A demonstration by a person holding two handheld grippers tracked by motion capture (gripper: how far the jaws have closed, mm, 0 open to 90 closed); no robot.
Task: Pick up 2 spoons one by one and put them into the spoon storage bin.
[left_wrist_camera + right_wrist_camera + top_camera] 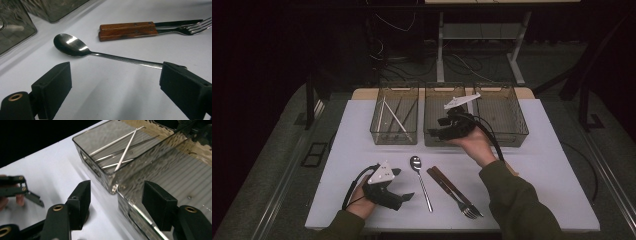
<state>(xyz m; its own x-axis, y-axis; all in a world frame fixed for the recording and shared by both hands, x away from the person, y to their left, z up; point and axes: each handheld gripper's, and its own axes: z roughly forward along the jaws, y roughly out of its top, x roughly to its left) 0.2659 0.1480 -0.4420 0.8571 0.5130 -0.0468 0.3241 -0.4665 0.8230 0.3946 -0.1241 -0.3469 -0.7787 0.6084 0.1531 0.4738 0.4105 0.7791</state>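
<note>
1. While the left gripper (404,197) rests low on the table (542,165) just left of the spoon (420,181), its jaws stand wide apart w/ nothing between the pads; in the left gripper view the spoon (75,47) lies just beyond them, handle running behind one jaw, not gripped.
2. Right gripper (436,133) hovers well beyond the spoon, over the front edge of the mid bin (432,140); jaws abt half open, nothing held. In the right gripper view the gripper (116,202) looks down on the corner where the two bins meet.
3. Spoon: flat on the table, bowl toward the bins, handle toward the person.
4. Knife (447,184) & fork (458,192) lie side by side just right of the spoon, wooden handles toward the bins, touching or nearly so; fork tines point at the near edge.
5. Three clear bins in a row beyond the spoon: left bin (377,135) holds thin white & metal sticks (396,119); right bin (522,131) contents can't tell.
</note>
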